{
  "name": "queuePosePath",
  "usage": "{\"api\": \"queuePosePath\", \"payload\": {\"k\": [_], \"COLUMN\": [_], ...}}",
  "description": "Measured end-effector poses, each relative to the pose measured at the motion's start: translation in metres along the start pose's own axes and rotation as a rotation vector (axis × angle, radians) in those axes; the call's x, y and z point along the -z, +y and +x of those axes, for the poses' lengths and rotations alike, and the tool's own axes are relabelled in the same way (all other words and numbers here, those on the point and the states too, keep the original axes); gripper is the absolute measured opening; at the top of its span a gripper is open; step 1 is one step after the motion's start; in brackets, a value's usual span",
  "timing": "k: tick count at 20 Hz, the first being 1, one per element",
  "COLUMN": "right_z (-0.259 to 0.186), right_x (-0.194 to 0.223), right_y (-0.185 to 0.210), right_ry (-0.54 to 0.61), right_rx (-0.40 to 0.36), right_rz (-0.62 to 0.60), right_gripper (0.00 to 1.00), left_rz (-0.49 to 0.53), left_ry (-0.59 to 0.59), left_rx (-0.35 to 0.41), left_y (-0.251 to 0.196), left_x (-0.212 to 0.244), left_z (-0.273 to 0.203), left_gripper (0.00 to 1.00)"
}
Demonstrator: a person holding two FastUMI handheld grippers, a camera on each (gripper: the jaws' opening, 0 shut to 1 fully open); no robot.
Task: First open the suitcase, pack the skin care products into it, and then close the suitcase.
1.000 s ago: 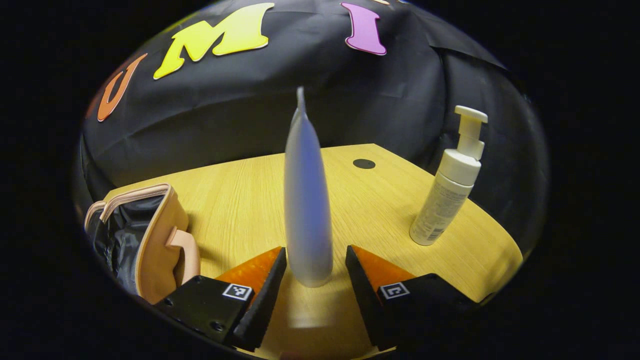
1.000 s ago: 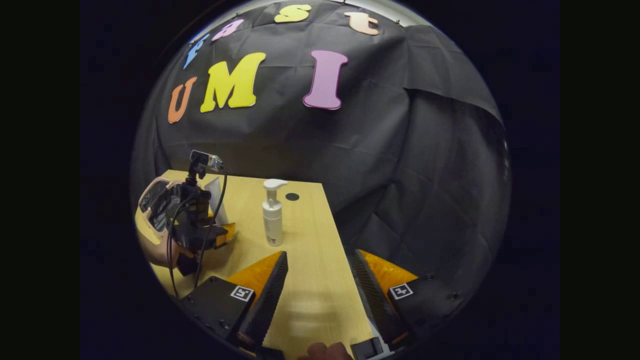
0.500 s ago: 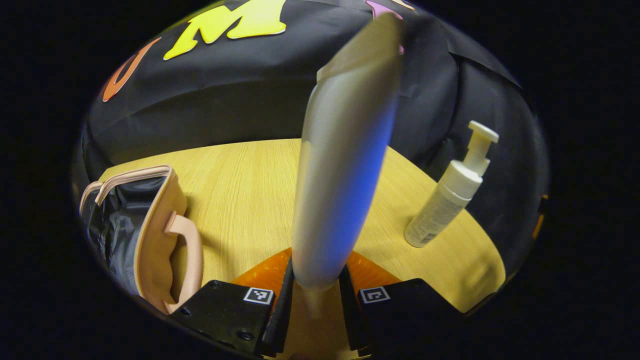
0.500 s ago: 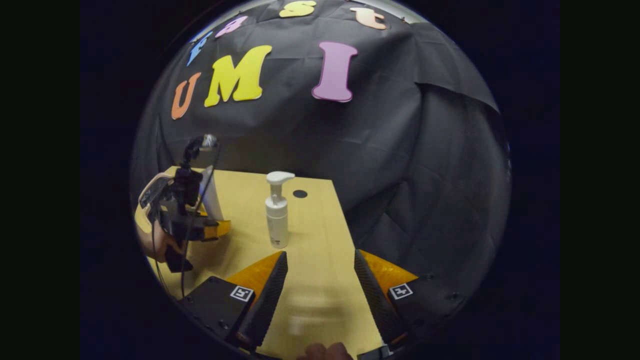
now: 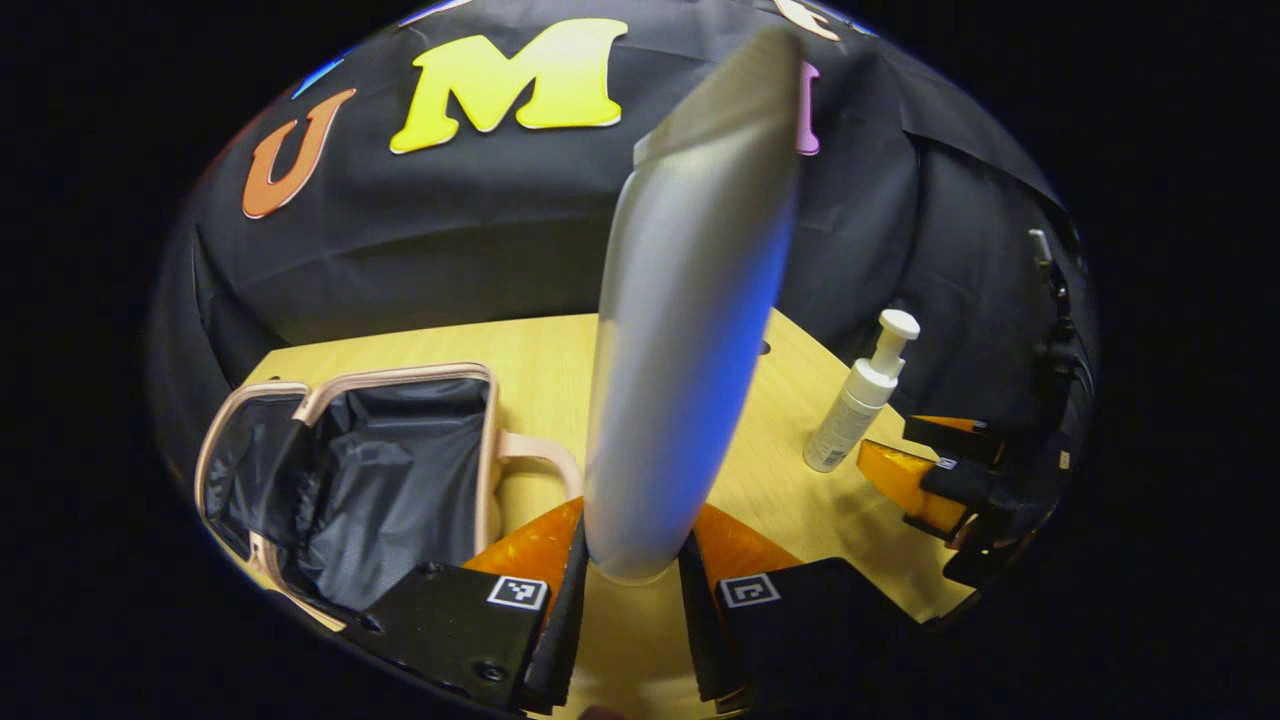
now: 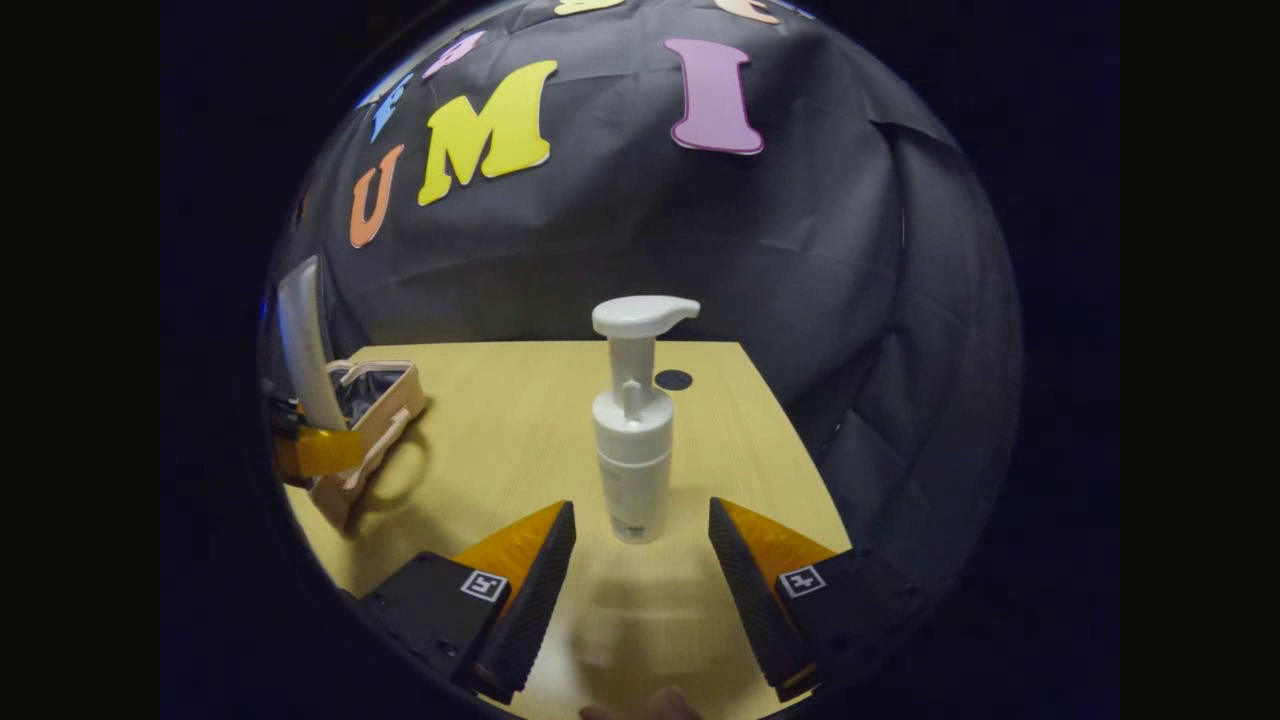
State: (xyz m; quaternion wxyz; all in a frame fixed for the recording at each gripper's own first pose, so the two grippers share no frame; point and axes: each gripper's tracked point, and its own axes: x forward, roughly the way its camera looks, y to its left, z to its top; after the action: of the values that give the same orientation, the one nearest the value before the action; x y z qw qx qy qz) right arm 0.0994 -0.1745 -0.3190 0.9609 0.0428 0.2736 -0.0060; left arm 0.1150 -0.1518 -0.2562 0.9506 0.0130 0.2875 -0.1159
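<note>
My left gripper (image 5: 630,570) is shut on a tall grey-white tube (image 5: 685,340), held upright above the table. The beige suitcase (image 5: 345,470) lies open to its lower left, black lining showing. A white pump bottle (image 5: 858,395) stands at the right. In the right gripper view that pump bottle (image 6: 633,440) stands upright just ahead of my open right gripper (image 6: 640,560), between the lines of its fingers but untouched. The tube (image 6: 300,345) and the suitcase (image 6: 372,430) appear at the far left, with the left gripper (image 6: 318,450) below the tube.
The wooden table (image 6: 500,420) has a dark round hole (image 6: 673,380) near its back right corner. The table's right edge runs close behind the pump bottle. My right gripper (image 5: 925,470) appears at the right edge of the left gripper view.
The left gripper shut on the tube and lifted it, moving over toward the open suitcase. The right gripper moved up to the pump bottle, staying open.
</note>
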Motion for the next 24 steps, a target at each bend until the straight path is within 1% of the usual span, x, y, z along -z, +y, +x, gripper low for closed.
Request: {"api": "queuePosePath", "payload": {"k": [1, 2, 3, 5, 7, 8, 9, 12, 13, 14, 16, 18, 19, 21, 24], "right_z": [0.010, 0.018, 0.025, 0.038, 0.048, 0.055, 0.057, 0.064, 0.063, 0.060, 0.049, 0.030, 0.012, -0.012, -0.055], "right_x": [0.003, 0.007, 0.009, 0.012, 0.012, 0.015, 0.012, 0.009, 0.008, 0.009, 0.008, -0.002, -0.015, -0.031, -0.059], "right_y": [0.002, 0.003, 0.005, 0.007, 0.006, 0.000, 0.001, 0.003, 0.005, 0.007, 0.015, 0.028, 0.042, 0.060, 0.100], "right_ry": [0.011, 0.024, 0.037, 0.047, 0.042, 0.044, 0.041, 0.042, 0.051, 0.061, 0.076, 0.070, 0.059, 0.046, 0.034], "right_rx": [-0.005, -0.008, -0.011, -0.015, -0.010, 0.016, 0.017, 0.023, 0.025, 0.026, 0.019, 0.002, -0.020, -0.061, -0.168], "right_rz": [-0.001, -0.002, -0.002, 0.006, -0.002, -0.014, -0.008, -0.017, -0.015, -0.016, -0.020, -0.033, -0.046, -0.067, -0.077], "right_gripper": [0.77, 0.79, 0.73, 0.66, 0.65, 0.65, 0.51, 0.51, 0.47, 0.49, 0.48, 0.48, 0.48, 0.48, 0.48], "left_rz": [-0.006, -0.013, -0.019, -0.035, -0.061, -0.092, -0.110, -0.165, -0.178, -0.188, -0.181, -0.165, -0.156, -0.151, -0.157], "left_ry": [-0.004, -0.005, -0.008, -0.009, -0.008, 0.004, 0.012, 0.022, 0.024, 0.020, 0.022, 0.041, 0.066, 0.099, 0.185], "left_rx": [-0.011, -0.021, -0.030, -0.049, -0.069, -0.083, -0.092, -0.135, -0.155, -0.174, -0.198, -0.181, -0.157, -0.115, -0.009], "left_y": [0.006, 0.012, 0.018, 0.028, 0.040, 0.050, 0.056, 0.093, 0.108, 0.125, 0.155, 0.180, 0.197, 0.210, 0.220], "left_x": [-0.002, -0.004, -0.004, -0.006, -0.007, -0.003, 0.000, 0.005, 0.006, 0.006, 0.008, 0.014, 0.022, 0.032, 0.054], "left_z": [-0.005, -0.008, -0.012, -0.018, -0.024, -0.028, -0.031, -0.043, -0.050, -0.055, -0.062, -0.068, -0.068, -0.063, -0.044], "left_gripper": [0.48, 0.48, 0.48, 0.48, 0.48, 0.48, 0.48, 0.48, 0.48, 0.48, 0.48, 0.48, 0.48, 0.48, 0.47]}}
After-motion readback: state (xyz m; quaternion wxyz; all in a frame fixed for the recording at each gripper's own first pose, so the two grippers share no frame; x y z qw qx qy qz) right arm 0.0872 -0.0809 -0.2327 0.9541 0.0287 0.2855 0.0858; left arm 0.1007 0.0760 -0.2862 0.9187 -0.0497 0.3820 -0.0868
